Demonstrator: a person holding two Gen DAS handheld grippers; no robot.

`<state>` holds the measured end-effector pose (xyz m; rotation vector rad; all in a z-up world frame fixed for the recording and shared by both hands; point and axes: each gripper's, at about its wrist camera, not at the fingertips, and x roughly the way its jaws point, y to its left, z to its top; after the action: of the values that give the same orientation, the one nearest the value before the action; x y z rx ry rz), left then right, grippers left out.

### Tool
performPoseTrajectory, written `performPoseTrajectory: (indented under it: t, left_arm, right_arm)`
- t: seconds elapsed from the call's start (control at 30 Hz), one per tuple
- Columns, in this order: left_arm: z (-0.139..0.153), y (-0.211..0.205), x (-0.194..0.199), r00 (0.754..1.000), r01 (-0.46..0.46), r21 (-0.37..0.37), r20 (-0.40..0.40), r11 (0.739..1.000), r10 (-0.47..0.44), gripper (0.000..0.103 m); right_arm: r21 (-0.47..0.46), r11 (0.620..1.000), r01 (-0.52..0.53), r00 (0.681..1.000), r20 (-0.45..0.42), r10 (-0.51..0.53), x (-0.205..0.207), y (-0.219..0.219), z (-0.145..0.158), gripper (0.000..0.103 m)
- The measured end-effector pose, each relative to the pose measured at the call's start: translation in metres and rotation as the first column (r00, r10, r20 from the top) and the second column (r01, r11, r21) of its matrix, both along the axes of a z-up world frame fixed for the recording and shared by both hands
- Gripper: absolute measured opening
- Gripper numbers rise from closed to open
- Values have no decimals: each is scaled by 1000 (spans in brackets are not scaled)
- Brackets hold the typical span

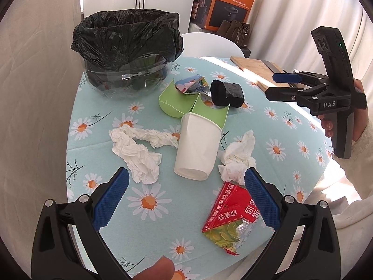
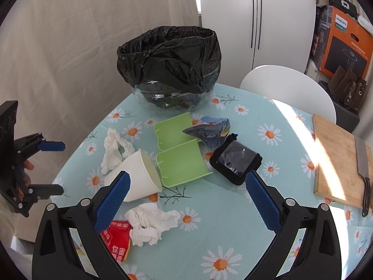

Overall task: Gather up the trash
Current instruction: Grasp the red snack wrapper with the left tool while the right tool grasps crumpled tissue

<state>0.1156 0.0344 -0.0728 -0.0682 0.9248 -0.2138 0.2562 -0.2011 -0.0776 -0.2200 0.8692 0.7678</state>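
Observation:
A clear bin lined with a black bag (image 1: 127,37) (image 2: 170,53) stands at the table's far side. In front of it lie a tipped white paper cup (image 1: 198,144) (image 2: 137,175), two crumpled tissues (image 1: 137,149) (image 1: 237,156), a red snack wrapper (image 1: 228,214) (image 2: 116,238), a green tray (image 1: 170,100) (image 2: 179,149), a colourful wrapper (image 1: 191,85) and a black bag roll (image 1: 227,93) (image 2: 235,161). My left gripper (image 1: 186,198) (image 2: 54,168) hovers open near the cup's base. My right gripper (image 2: 188,201) (image 1: 279,85) hangs open above the table, holding nothing.
A wooden cutting board (image 2: 335,158) with a cleaver (image 2: 362,161) lies at the right edge of the daisy-print table (image 2: 233,221). A white chair (image 2: 286,86) and an orange box (image 2: 345,44) stand behind. Curtains hang on the left.

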Motion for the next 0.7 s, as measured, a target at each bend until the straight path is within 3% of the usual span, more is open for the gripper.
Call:
performPoseTrajectory:
  t: [0.47, 0.7]
  left_arm:
    - [-55, -52, -13, 971, 210, -10, -115, 978, -210, 97]
    - [-77, -87, -6, 958, 244, 16, -157, 970, -238, 97]
  right_arm:
    - [-43, 992, -117, 978, -181, 108, -10, 21, -62, 95]
    - [-57, 983, -175, 953, -260, 155, -14, 30, -92, 95]
